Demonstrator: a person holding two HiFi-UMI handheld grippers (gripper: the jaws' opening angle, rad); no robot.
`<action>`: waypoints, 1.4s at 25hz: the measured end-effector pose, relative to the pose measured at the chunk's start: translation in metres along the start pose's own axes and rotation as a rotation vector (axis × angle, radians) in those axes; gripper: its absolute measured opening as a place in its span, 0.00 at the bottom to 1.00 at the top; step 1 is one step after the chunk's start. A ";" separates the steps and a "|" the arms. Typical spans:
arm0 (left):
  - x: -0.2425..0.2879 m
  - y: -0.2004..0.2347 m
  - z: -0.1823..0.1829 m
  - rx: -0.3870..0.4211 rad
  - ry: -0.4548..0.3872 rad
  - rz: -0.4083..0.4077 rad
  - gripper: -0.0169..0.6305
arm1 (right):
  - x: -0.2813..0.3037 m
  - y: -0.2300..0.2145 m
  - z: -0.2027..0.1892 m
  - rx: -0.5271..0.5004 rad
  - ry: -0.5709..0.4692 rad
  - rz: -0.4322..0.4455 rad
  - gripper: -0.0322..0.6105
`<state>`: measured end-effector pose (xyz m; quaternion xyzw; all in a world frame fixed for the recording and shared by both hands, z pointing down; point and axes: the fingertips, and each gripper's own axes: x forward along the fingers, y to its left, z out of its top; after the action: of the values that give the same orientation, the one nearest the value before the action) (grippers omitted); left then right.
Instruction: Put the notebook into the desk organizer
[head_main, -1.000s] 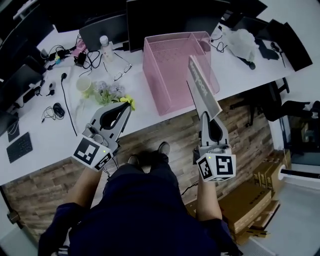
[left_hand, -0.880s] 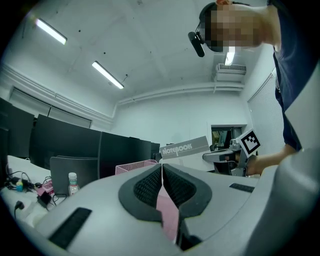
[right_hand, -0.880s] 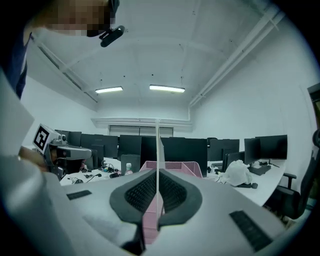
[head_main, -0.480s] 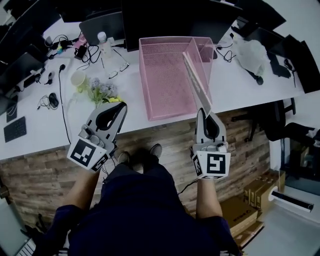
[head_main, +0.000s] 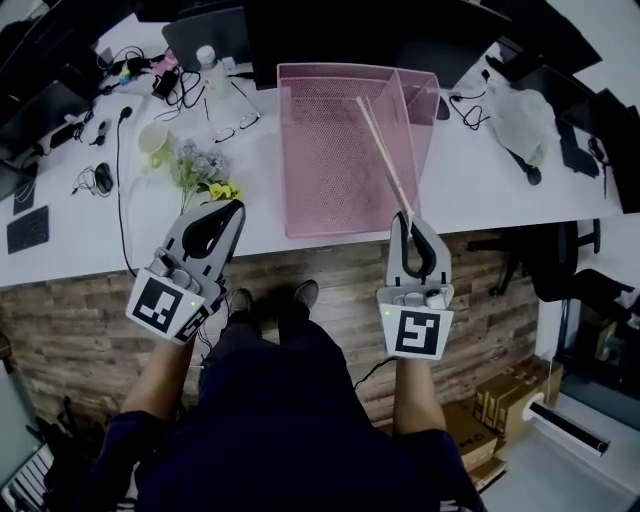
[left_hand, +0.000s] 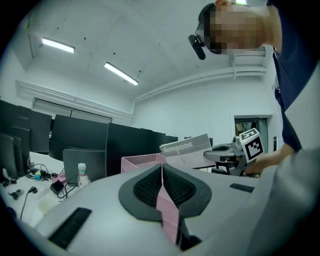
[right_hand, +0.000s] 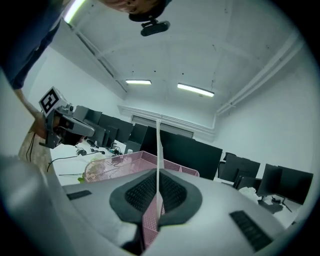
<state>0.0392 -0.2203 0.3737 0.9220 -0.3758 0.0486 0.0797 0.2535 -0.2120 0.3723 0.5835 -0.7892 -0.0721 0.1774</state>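
A pink mesh desk organizer (head_main: 325, 150) stands on the white desk (head_main: 480, 185), with a divider near its right side. My right gripper (head_main: 411, 222) is shut on the lower edge of a thin grey notebook (head_main: 385, 160). The notebook stands upright and edge-on, slanting up over the organizer's right part. In the right gripper view the notebook (right_hand: 159, 150) is a thin white line rising from the right gripper (right_hand: 159, 175), with the organizer (right_hand: 125, 162) behind. In the left gripper view its cover (left_hand: 187, 149) shows. My left gripper (head_main: 228, 208) is shut and empty, at the desk's front edge, left of the organizer.
Left of the organizer lie artificial flowers (head_main: 200, 172), a cup (head_main: 155, 148), glasses (head_main: 236, 127), a water bottle (head_main: 209, 78) and cables. Dark monitors (head_main: 330, 30) line the back. A white bag (head_main: 525, 108) lies at the right. Wooden floor and cardboard boxes (head_main: 505, 400) are below.
Both grippers have come closer to the desk. The notebook has turned from showing its cover to edge-on and now sits over the organizer's right part. The left gripper stays shut.
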 end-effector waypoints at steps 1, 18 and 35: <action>0.001 -0.001 -0.001 -0.001 0.001 0.004 0.08 | 0.000 0.003 -0.001 -0.018 0.003 0.011 0.07; -0.019 -0.002 -0.020 -0.034 0.013 0.020 0.08 | 0.001 0.051 -0.038 0.020 0.110 0.132 0.11; -0.039 0.008 -0.043 -0.084 0.030 0.023 0.08 | 0.006 0.076 -0.058 0.024 0.225 0.167 0.17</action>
<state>0.0046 -0.1919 0.4109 0.9126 -0.3869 0.0475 0.1237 0.2047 -0.1889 0.4521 0.5224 -0.8108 0.0183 0.2634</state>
